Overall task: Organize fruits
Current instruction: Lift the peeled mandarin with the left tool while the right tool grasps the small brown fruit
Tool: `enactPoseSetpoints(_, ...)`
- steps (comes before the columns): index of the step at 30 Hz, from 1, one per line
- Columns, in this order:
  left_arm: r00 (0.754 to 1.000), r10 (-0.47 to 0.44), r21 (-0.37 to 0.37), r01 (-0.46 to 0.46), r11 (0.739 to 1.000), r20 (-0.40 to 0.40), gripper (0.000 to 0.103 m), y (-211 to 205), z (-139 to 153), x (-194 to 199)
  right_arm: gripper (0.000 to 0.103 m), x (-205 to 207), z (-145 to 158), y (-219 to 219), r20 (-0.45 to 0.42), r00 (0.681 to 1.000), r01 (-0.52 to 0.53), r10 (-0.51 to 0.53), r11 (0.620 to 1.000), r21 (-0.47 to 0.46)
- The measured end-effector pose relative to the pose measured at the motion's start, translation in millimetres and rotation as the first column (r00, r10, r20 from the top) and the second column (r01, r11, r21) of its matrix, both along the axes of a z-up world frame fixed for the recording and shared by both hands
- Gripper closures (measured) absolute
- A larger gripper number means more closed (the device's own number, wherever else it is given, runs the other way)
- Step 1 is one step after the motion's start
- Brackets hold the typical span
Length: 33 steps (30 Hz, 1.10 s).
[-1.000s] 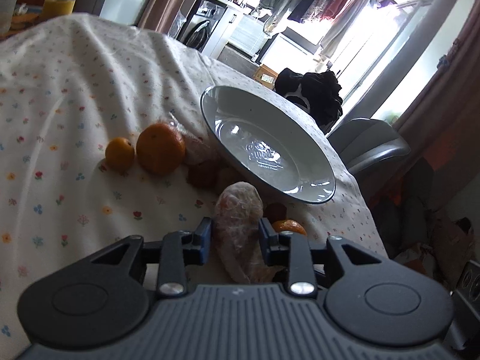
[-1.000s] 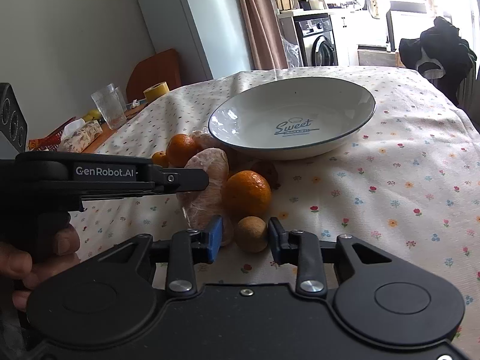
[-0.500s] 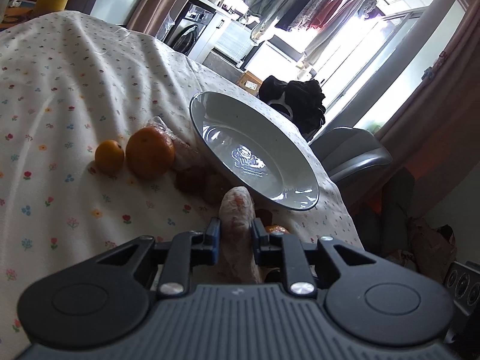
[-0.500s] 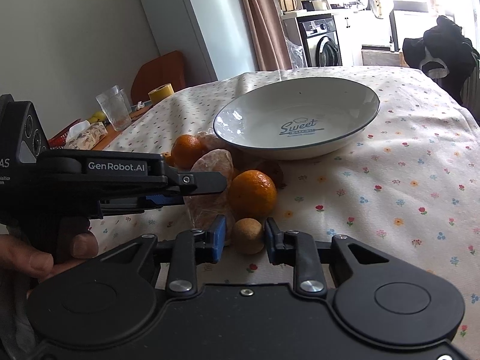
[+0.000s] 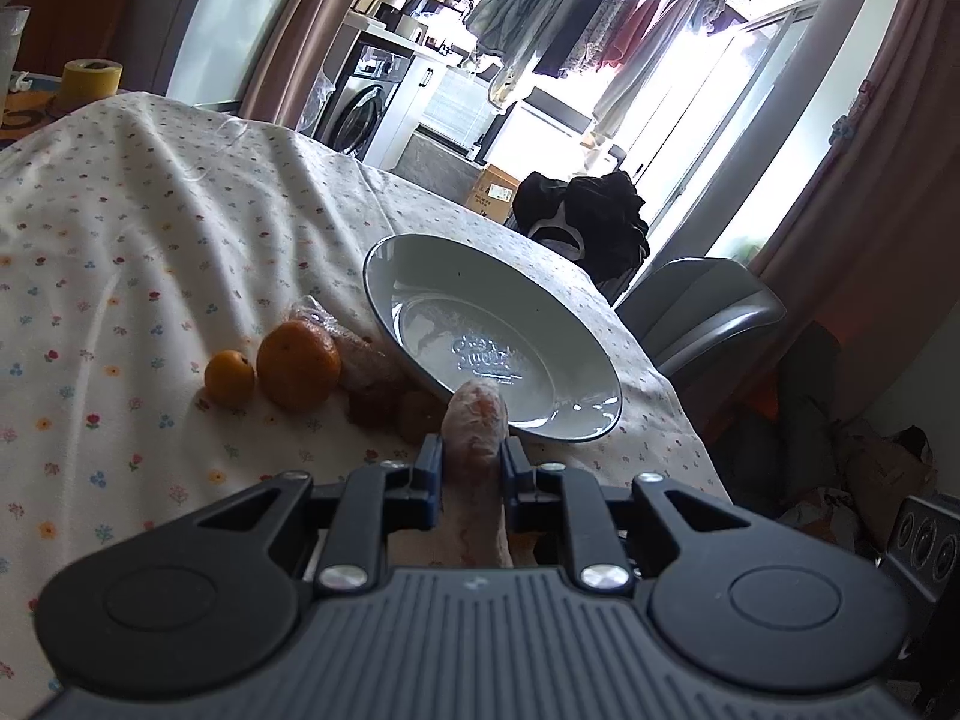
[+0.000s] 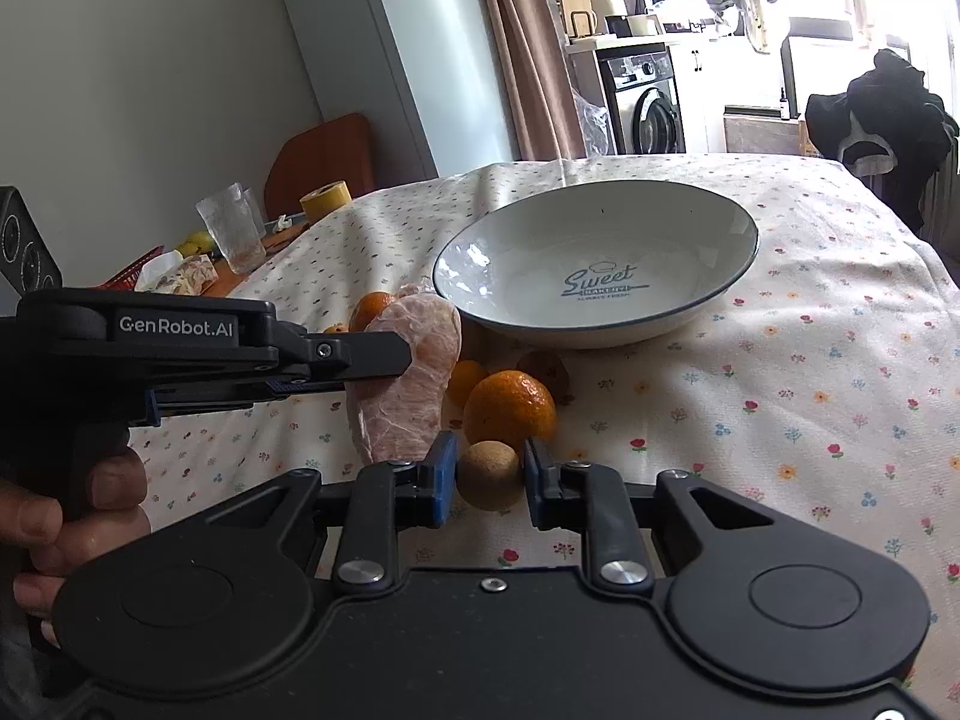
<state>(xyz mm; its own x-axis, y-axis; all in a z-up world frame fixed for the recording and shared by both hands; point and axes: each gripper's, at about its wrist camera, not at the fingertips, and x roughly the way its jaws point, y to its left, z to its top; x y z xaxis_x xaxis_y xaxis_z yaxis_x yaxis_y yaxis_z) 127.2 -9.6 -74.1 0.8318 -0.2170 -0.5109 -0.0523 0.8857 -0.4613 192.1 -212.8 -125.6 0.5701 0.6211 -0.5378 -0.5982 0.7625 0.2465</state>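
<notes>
Wrapped fruit (image 6: 414, 384) now higher; "Sweet" bowl (image 6: 600, 276)

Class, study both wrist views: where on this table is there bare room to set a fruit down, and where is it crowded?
Free: the inside of the plate, and the floral cloth to its right. In the left wrist view, the cloth left of the small orange is bare too. Crowded: the fruit cluster around the big orange against the plate's near rim.
</notes>
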Motion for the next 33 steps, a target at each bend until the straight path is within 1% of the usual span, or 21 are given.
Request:
enactPoseSetpoints(4,1.000,0.003,0.035,-0.004,0.999,0.026,0.085,-1.4,10.6,-2.0,0.081,1.0,2.9,0.7,0.005,1.000,0.004,-0.004,1.000,0.002)
enactPoseSetpoints(9,0.999,-0.003,0.054,0.000,0.999,0.050,0.085,-4.0,22.3,-0.2,0.081,2.3,9.9,-1.6,0.024,1.000,0.011,-0.012,1.000,0.016)
enactPoseSetpoints(18,0.997,-0.018,0.093,0.011,0.996,0.076,0.085,-6.2,40.0,18.9,0.081,15.2,26.7,-12.7,0.068,0.996,0.053,-0.056,0.998,0.047)
enactPoseSetpoints(25,0.997,-0.029,0.116,0.021,0.993,0.069,0.085,-6.8,46.1,43.7,0.081,35.3,37.1,-16.3,0.084,0.993,0.081,-0.086,0.995,0.067)
enactPoseSetpoints(33,0.998,-0.044,0.151,0.038,0.988,0.036,0.085,-13.9,39.0,74.3,0.081,60.5,38.3,-12.7,0.081,0.991,0.101,-0.106,0.992,0.072)
